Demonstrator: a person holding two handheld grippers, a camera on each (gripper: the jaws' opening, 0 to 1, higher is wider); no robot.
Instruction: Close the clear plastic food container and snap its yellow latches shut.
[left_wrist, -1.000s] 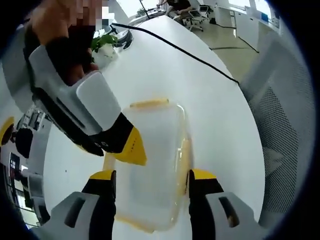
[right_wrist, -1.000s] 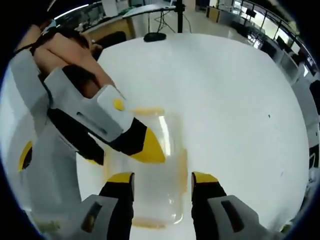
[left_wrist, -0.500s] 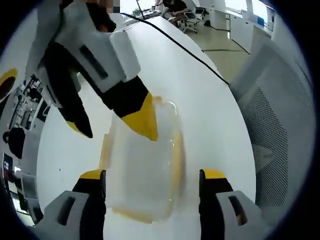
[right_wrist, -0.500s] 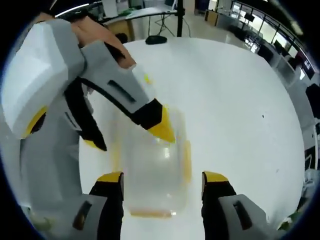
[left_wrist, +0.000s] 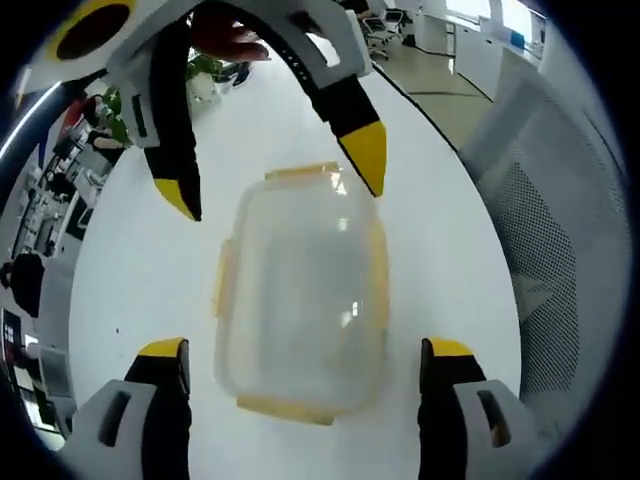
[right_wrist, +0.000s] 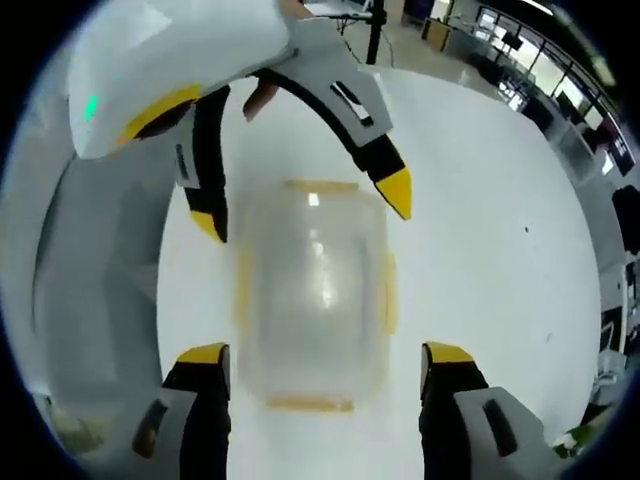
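Left gripper view had the container (left_wrist: 302, 300) lidded on the desk (left_wrist: 140, 270), framed between the left hand-held gripper (left_wrist: 305, 375) spread wide at 6 o'clock and the right hand-held gripper (left_wrist: 280, 180), also spread, at 12. Its yellow latches (left_wrist: 378, 275) looked unsnapped, though blur left that uncertain. Next, I judged: press each latch down.

Right gripper view matched, container (right_wrist: 312, 290) central.

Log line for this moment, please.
stage: over closed container | left gripper: jaws open, apart from it | right gripper: jaws open, apart from it | container: lid on, on white table | yellow latches: state unclear
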